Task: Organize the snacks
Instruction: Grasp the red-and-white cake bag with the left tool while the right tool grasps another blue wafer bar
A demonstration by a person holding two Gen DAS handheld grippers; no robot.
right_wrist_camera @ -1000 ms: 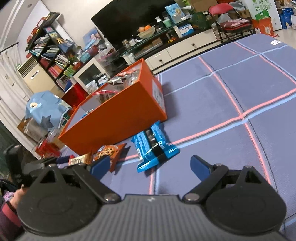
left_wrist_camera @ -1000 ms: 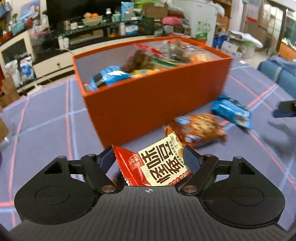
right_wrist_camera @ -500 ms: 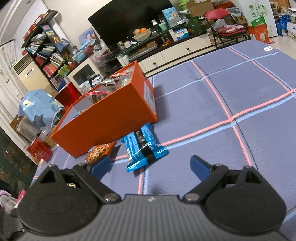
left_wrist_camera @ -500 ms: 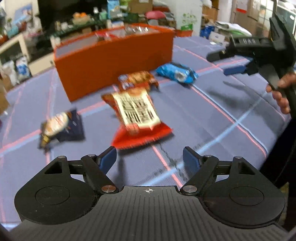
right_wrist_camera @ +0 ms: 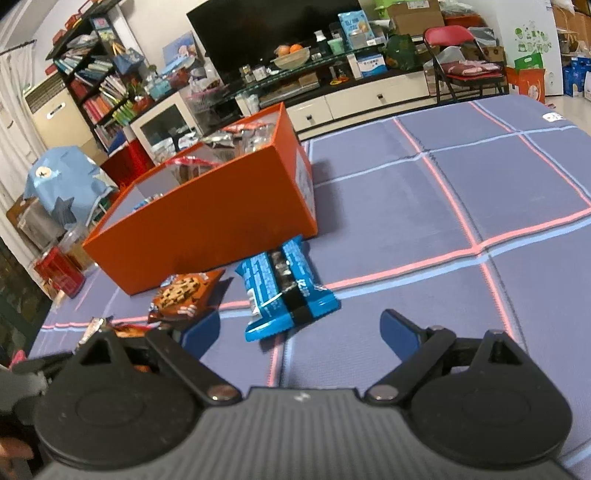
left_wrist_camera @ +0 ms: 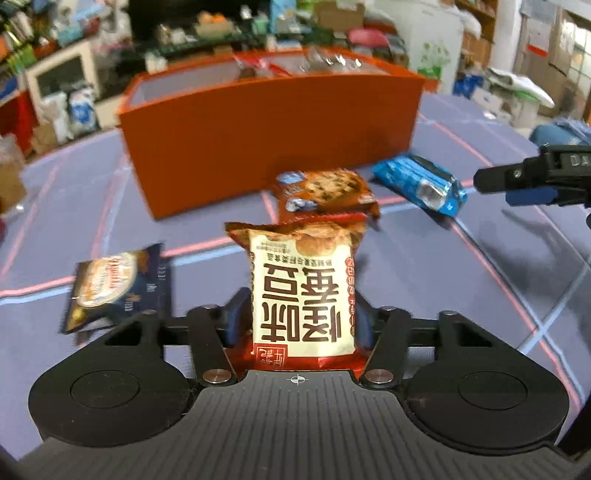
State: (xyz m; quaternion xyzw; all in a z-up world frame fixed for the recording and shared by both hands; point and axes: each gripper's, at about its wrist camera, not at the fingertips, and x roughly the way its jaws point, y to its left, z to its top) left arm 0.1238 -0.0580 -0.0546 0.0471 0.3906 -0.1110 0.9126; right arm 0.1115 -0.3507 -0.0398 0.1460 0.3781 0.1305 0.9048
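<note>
One red snack packet [left_wrist_camera: 301, 295] lengthwise between closing jaws

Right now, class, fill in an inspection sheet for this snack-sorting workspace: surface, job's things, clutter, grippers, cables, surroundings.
Surface: purple cloth with pink and pale-blue grid lines, flat.
Job's things: orange box open, partly filled with packets; cookie packet and blue packet lie in front of it; dark packet lies apart to the left.
Clutter: nothing seen on the cloth besides snacks.
Grippers: left gripper closing, red-and-cream packet between its pads; right gripper open, empty, near the blue packet.
Cables: nothing seen.
Surroundings: television, bookshelf, red folding chair, crowded shelves.
</note>
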